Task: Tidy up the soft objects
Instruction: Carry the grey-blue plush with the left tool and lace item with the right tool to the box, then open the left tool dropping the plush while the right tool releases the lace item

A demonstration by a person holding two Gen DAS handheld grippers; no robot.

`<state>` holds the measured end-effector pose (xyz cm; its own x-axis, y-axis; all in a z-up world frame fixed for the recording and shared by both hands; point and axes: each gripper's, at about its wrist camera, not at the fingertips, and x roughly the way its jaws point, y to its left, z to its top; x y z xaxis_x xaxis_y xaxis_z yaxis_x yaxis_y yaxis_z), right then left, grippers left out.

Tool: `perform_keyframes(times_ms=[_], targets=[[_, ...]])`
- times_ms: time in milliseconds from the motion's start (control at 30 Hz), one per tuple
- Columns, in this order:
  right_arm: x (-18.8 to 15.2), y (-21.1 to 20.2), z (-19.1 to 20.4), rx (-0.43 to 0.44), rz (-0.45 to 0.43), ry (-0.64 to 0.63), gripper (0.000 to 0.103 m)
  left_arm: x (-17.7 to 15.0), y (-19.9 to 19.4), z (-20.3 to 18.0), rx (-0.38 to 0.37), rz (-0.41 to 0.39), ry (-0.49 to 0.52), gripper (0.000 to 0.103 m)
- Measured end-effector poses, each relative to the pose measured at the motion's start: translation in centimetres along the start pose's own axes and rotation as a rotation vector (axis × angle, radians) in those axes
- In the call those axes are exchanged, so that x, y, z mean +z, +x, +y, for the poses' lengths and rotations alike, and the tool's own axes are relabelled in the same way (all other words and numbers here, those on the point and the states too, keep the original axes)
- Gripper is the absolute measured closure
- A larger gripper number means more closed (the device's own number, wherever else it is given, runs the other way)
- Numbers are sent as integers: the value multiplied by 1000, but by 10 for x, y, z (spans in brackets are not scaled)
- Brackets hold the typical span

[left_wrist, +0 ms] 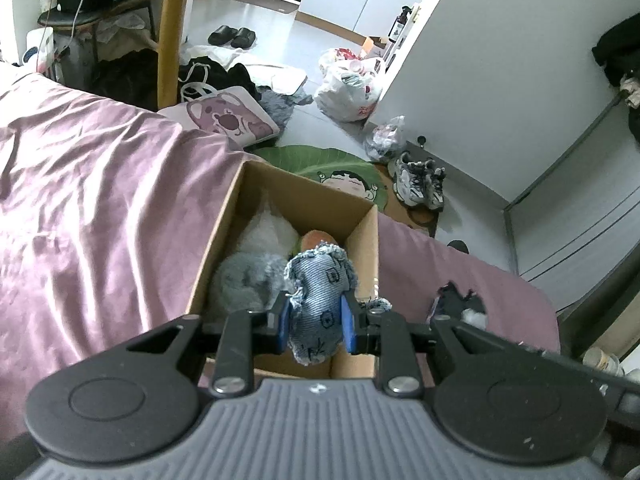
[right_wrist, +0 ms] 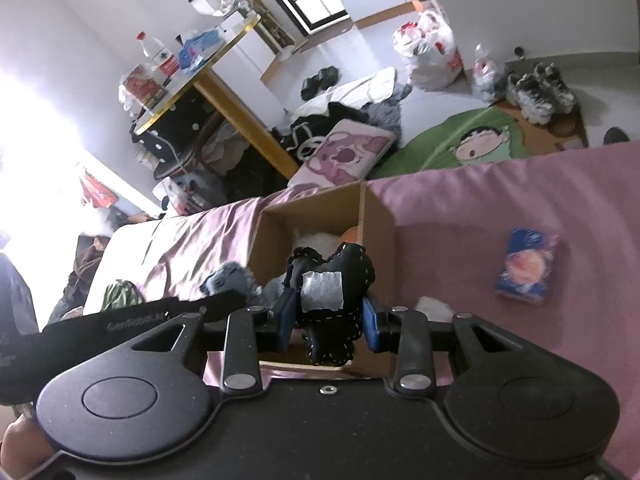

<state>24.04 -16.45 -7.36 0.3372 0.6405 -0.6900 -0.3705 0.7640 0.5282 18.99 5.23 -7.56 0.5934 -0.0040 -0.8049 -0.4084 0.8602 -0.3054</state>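
An open cardboard box [left_wrist: 224, 220] sits on a pink bedspread [left_wrist: 80, 208]. Inside lie a white plush [left_wrist: 266, 232], a grey furry plush [left_wrist: 244, 280] and an orange soft piece [left_wrist: 316, 238]. My left gripper [left_wrist: 316, 322] is shut on a blue denim stuffed toy [left_wrist: 320, 292], held over the box's near right corner. In the right wrist view the same box [right_wrist: 380, 232] lies ahead, and my right gripper [right_wrist: 328, 320] is shut on a black stitched soft toy [right_wrist: 340, 280] with a grey patch, above the box's near edge. The black toy's top [left_wrist: 456, 300] shows at the left view's right.
A blue tissue pack [right_wrist: 526, 266] lies on the bedspread right of the box. A white fluff piece [right_wrist: 432, 306] sits by the right gripper. On the floor beyond are a pink cushion [left_wrist: 228, 116], a green leaf mat [left_wrist: 320, 164], sneakers [left_wrist: 420, 182] and plastic bags [left_wrist: 348, 88].
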Motion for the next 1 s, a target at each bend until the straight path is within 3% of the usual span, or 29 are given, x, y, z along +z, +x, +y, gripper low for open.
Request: perform_keyframes(times_ms=[733, 900, 1000], targets=[[-12, 63, 23, -75, 87, -34, 64, 31, 40, 36, -45, 44, -37, 78], [-11, 72, 25, -69, 121, -46, 50, 36, 49, 36, -51, 55, -36, 78], [-10, 70, 22, -54, 124, -32, 48, 38, 55, 33, -58, 64, -29, 78]])
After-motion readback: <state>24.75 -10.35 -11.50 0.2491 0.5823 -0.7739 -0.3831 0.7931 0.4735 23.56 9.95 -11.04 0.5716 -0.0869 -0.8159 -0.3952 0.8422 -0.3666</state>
